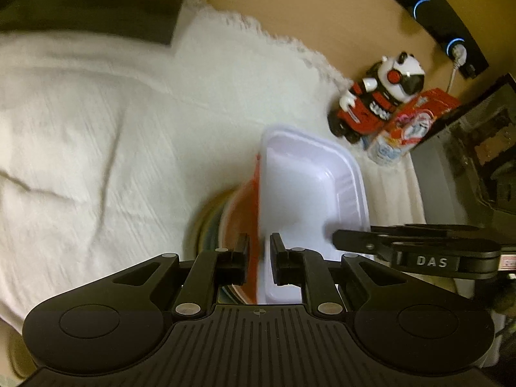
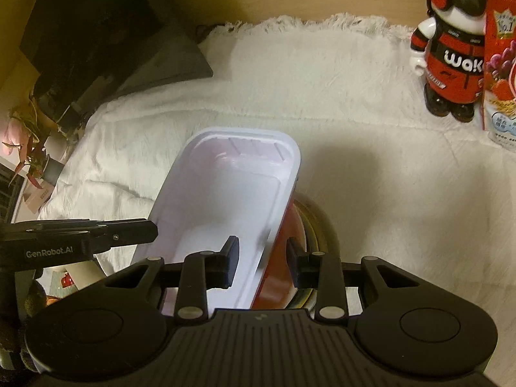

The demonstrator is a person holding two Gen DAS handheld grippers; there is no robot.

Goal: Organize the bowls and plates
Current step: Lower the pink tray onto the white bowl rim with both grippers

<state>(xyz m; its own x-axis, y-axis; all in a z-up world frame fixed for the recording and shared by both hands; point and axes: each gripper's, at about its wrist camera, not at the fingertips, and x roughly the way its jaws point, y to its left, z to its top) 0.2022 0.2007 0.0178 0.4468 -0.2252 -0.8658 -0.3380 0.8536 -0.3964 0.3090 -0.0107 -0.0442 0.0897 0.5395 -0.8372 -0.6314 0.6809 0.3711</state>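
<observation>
Both grippers are pinching the white tray by opposite long rims; left gripper closed tight on its side, right gripper clamped too; the tray's long axis runs away from both, over stacked plates.

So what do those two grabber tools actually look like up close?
Both are matte black plastic. The left gripper and right gripper each have a ribbed body, two round side discs, silver rivets on hinged linkages, and two blocky fingers. White lettering marks their sides: "DAS" on one, "GenRobot.AI" on the other. No cables or sleeves show.
</observation>
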